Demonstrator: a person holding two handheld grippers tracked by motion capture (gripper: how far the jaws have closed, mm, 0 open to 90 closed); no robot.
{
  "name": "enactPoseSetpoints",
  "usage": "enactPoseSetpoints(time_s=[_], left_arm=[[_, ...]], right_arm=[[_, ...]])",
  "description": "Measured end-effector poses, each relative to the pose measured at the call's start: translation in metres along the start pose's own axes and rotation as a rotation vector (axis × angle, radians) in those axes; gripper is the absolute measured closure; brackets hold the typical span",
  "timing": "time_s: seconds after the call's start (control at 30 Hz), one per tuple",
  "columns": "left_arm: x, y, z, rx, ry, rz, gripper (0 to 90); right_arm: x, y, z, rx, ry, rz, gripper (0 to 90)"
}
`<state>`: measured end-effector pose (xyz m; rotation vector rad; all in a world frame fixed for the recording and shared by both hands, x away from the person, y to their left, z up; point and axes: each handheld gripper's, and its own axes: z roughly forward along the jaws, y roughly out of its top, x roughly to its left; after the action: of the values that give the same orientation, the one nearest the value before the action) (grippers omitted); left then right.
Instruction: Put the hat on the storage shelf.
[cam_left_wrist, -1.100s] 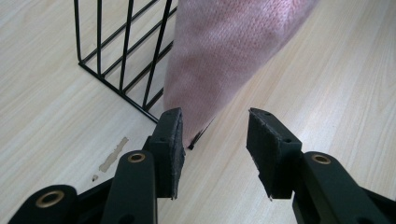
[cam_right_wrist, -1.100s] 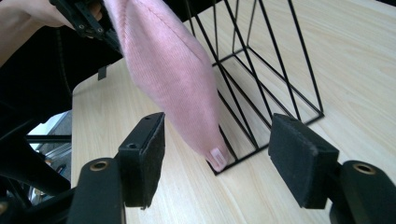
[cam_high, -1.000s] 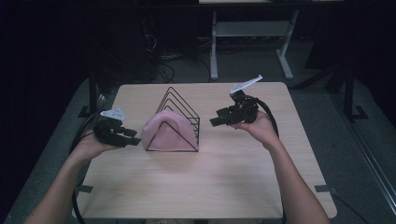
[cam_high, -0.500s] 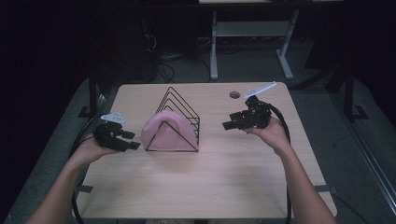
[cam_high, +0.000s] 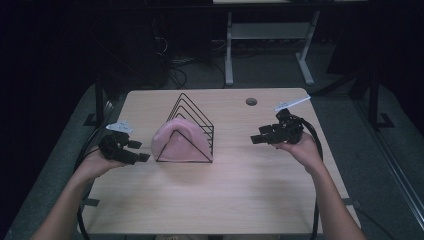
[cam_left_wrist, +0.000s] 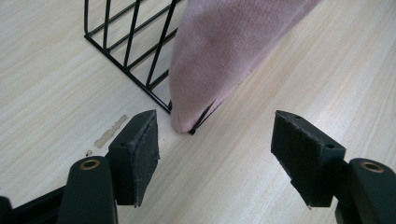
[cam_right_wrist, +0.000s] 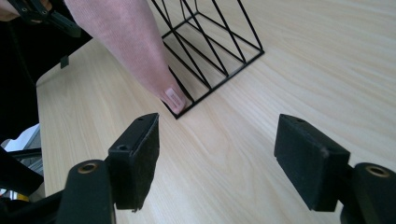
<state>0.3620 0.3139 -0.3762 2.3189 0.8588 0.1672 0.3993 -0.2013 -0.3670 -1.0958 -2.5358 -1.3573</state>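
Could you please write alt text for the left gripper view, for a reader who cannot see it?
A pink cloth hangs over the corner of a black wire rack on a light wooden table. The left gripper points at that corner, its two black jaws open with nothing between them.

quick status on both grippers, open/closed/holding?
Left gripper: open, jaws have just been opening, nothing between them; pink cloth lies just ahead.
Right gripper: open, jaws have just been opening, holding nothing.

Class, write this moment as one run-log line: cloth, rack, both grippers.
pink knit cloth: draped over black wire rack | left gripper: jaws just opening, empty, beside cloth | right gripper: open, empty, apart from rack
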Motion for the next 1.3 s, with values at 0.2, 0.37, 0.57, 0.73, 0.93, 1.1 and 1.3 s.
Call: enactPoseSetpoints(time_s=[0.2,0.37,0.57,0.73,0.93,1.1,1.3], left_arm=[[0.002,-0.002,0.0,-0.003,0.009,-0.004,30.2],[0.0,-0.003,0.002,-0.007,0.013,-0.01,28.6],[-0.001,-0.006,0.002,-0.007,0.017,-0.009,28.0],[-0.003,-0.012,0.003,-0.007,0.02,-0.013,27.7],[-0.005,-0.016,0.005,-0.003,0.026,-0.011,27.6],[-0.008,-0.018,0.009,-0.013,0.02,-0.022,27.5],[-0.012,-0.021,0.011,0.0,0.02,-0.013,26.4]], right_arm=[[-0.008,-0.014,-0.007,-0.002,-0.017,0.026,29.5],[-0.012,-0.023,-0.014,0.0,-0.036,0.046,29.2],[-0.015,-0.034,-0.023,0.0,-0.058,0.065,28.8],[-0.021,-0.049,-0.034,-0.021,-0.083,0.086,27.9],[-0.027,-0.067,-0.041,-0.035,-0.097,0.12,27.8],[-0.03,-0.081,-0.044,-0.046,-0.095,0.133,27.7],[-0.035,-0.115,-0.049,-0.041,-0.104,0.179,27.7]])
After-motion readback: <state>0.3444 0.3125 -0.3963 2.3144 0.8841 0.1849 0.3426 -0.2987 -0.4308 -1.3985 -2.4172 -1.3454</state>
